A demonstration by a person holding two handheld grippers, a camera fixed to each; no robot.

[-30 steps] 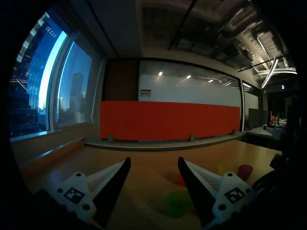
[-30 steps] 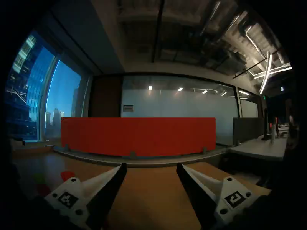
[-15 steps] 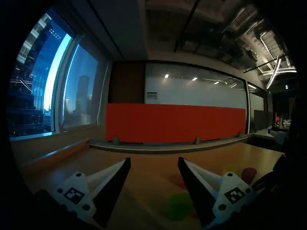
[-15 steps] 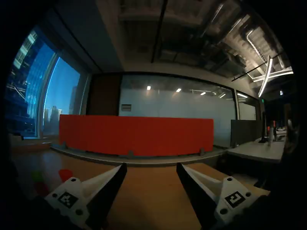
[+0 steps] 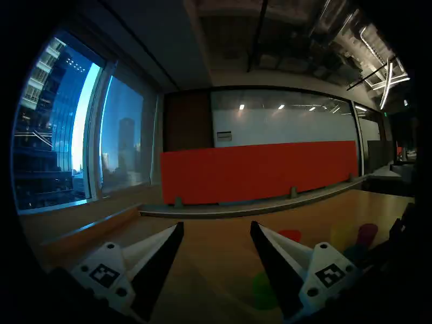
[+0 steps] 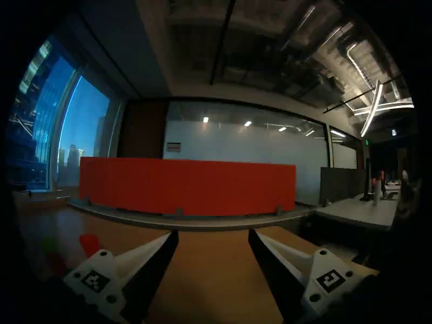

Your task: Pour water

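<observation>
In the left gripper view my left gripper (image 5: 216,229) is open over the wooden table (image 5: 216,259), nothing between its fingers. Several coloured cups stand low on the right: a green cup (image 5: 263,289) partly behind the right finger, a red cup (image 5: 291,235), a yellow cup (image 5: 341,236) and a dark red cup (image 5: 367,233). In the right gripper view my right gripper (image 6: 213,233) is open and empty above the table (image 6: 216,270). A red cup (image 6: 89,244) and a dim green cup (image 6: 52,245) sit at the far left.
A long red partition (image 5: 259,170) runs across the table's far edge, also seen as the red partition (image 6: 186,186). Tall windows (image 5: 59,124) line the left side. Another desk (image 6: 356,210) with small objects stands at the right.
The left gripper view has swung left, so the cups slid toward the right edge and the green cup moved behind the right finger. The right gripper view drifted slightly. Both grippers stay open.
</observation>
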